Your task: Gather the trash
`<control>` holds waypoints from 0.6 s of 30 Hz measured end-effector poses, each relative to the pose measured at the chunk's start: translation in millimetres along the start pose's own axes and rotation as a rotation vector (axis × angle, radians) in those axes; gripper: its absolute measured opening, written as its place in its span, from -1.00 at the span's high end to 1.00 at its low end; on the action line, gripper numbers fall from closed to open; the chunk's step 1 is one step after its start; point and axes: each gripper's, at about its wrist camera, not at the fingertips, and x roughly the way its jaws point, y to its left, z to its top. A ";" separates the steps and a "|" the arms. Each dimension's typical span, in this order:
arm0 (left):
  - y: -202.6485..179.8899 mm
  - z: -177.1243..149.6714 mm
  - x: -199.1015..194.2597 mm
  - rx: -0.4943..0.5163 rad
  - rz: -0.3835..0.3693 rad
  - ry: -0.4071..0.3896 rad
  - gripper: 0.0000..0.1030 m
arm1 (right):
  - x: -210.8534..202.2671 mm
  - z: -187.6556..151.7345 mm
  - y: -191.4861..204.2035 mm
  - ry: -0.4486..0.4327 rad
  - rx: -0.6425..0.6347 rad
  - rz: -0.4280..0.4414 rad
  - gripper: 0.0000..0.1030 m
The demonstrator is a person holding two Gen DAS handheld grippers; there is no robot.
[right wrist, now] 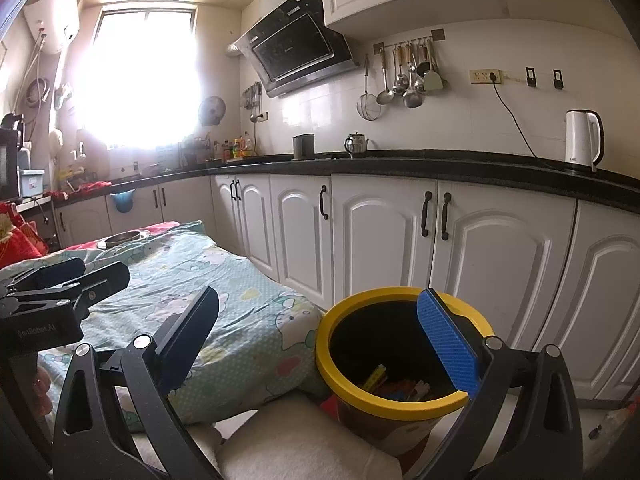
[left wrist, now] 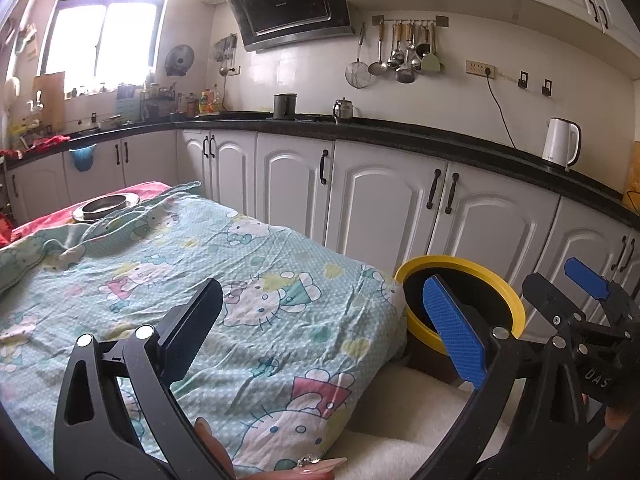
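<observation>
The jaws of the left gripper [left wrist: 328, 328] are held wide apart with nothing between them, seen low in the left wrist view above a pale green cartoon-print cloth [left wrist: 208, 288] that covers the surface. One black finger [left wrist: 192, 320] lies at lower left of that frame, and one blue textured pad [left wrist: 452, 328] at lower right, overlapping the rim of a round yellow-rimmed black trash bin [left wrist: 516, 304]. The right gripper [right wrist: 320, 344] is likewise spread open and empty; its blue pad [right wrist: 448, 344] is seen in front of the bin's far rim in the right wrist view, while its black finger [right wrist: 188, 336] stands over the cloth.

The bin is placed just beside the right edge of the covered surface, at lower centre-right of the right wrist frame. Inside it, at the bottom, several pieces of colourful trash [right wrist: 396, 386] are visible, among them a yellow strip; what they are cannot be told. A white fluffy fabric [right wrist: 296, 436] is seen below the bin and the cloth's edge.

A shallow round metal dish [left wrist: 106, 205] rests at the far end of the cloth, at middle left of the left wrist frame, beside a red fabric [left wrist: 44, 220].

Beyond, white cabinet doors [left wrist: 384, 208] with dark handles run under a black countertop [left wrist: 400, 130], on which a white electric kettle [left wrist: 562, 147] stands at the right. A black range hood [left wrist: 288, 4] and a rail of hanging metal utensils [left wrist: 404, 52] are mounted on the wall above, and a bright window [right wrist: 140, 76] fills the upper left.
</observation>
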 end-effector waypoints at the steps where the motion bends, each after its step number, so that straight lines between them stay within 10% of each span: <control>1: 0.2 0.1 -0.2 -0.001 0.000 -0.001 -0.79 | -0.1 -0.1 -0.4 0.000 0.001 0.000 -0.88; 18: 2.0 2.0 -0.5 -0.001 0.002 -0.005 -0.79 | 0.3 -3.3 1.5 0.002 0.000 0.001 -0.88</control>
